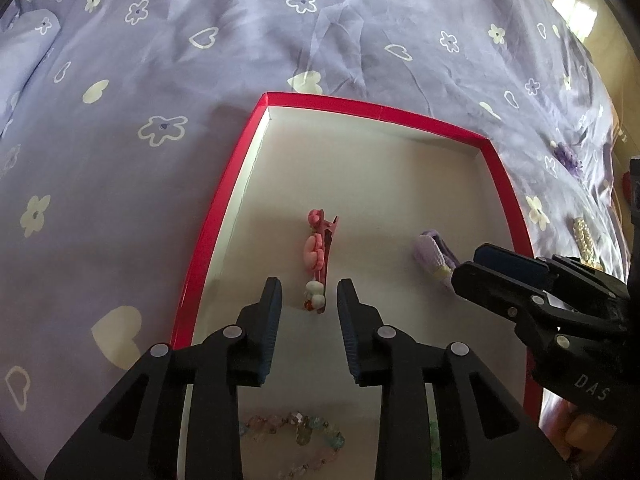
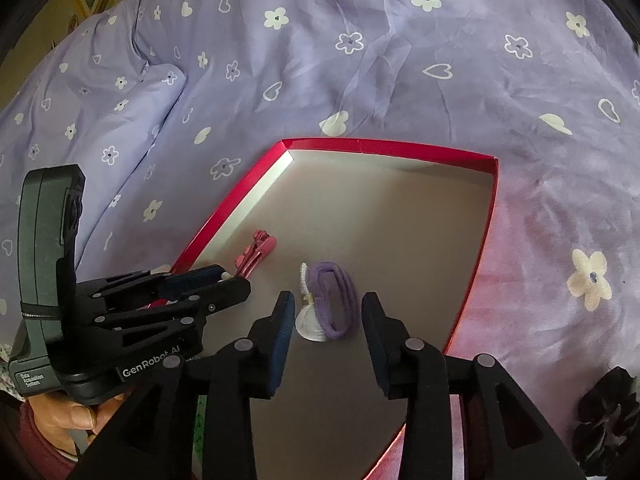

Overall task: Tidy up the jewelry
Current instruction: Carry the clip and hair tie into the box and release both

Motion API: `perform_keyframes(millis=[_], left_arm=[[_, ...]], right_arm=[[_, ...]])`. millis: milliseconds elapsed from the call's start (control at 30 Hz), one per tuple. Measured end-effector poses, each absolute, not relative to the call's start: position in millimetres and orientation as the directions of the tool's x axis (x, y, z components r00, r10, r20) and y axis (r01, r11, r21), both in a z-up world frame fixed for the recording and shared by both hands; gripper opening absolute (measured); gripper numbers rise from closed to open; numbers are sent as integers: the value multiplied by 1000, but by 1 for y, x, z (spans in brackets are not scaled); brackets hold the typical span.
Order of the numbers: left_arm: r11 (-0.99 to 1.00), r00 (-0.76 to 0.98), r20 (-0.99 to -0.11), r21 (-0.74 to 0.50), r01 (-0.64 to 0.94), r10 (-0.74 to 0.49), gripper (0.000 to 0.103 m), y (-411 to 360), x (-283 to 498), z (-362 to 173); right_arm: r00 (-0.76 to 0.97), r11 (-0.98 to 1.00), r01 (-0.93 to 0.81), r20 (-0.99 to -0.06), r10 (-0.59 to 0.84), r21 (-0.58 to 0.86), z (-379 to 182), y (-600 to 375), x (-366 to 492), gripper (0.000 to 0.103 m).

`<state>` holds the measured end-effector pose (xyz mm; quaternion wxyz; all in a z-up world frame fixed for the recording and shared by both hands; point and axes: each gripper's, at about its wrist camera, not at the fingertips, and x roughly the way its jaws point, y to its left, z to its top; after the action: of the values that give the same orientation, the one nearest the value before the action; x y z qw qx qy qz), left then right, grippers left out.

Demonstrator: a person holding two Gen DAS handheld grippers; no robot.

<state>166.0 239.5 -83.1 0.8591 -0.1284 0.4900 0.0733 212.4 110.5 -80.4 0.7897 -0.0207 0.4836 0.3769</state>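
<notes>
- Left gripper (image 1: 308,296), jaws apart and empty, hovers over the pink hair clip (image 1: 318,258) lying in the red-rimmed box (image 1: 216,216).
- Right gripper (image 2: 326,314), also apart, straddles the purple hair tie (image 2: 334,300) to its right.
- Risk: the grippers sit near each other and could collide, or knock either accessory aside.

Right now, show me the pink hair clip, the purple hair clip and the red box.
pink hair clip (image 1: 318,256): left wrist view, pink decoration.
purple hair clip (image 2: 334,300): right wrist view, purple loop.
red box (image 1: 208,216): left wrist view, left rim.
</notes>
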Motion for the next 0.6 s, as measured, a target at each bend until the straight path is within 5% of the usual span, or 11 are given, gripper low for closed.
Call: perform_keyframes(millis=[600], left_arm=[[950, 549, -836, -170, -263, 2, 43, 229, 140, -51]], right_arm=[[290, 726, -568, -731, 618, 388, -55, 56, 186, 39]])
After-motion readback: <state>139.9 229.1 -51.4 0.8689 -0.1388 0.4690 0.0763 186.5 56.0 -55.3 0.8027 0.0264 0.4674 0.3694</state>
